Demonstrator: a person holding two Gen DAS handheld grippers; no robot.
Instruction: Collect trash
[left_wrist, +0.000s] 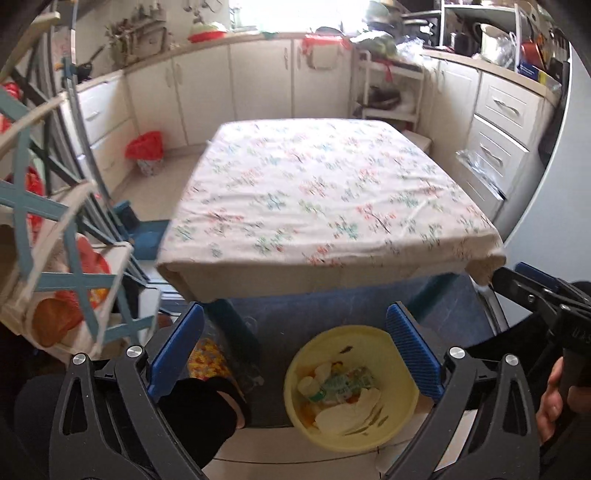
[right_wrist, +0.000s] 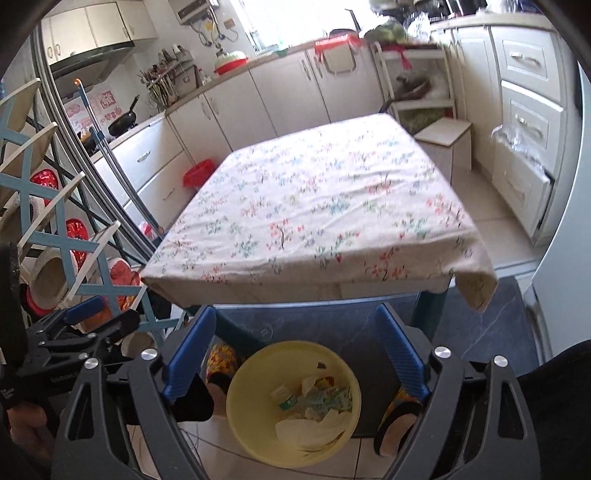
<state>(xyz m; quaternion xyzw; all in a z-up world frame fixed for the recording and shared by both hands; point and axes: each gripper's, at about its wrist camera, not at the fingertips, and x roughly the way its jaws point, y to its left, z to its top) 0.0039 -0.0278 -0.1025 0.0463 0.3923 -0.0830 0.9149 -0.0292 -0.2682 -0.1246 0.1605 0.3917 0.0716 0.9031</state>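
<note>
Floral tablecloth (left_wrist: 325, 192) bare; yellow bin (right_wrist: 236, 424) below holds trash.

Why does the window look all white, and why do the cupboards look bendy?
Left wrist view: the window is washed out by daylight, and the fisheye lens curves the cupboards. Right wrist view: same white glare at the window; the drawers bow outward; the tablecloth looks slightly blurred.

Floral tablecloth (left_wrist: 325, 192) – white cabinets (left_wrist: 207, 96) behind, stool (right_wrist: 448, 142) nr.
</note>
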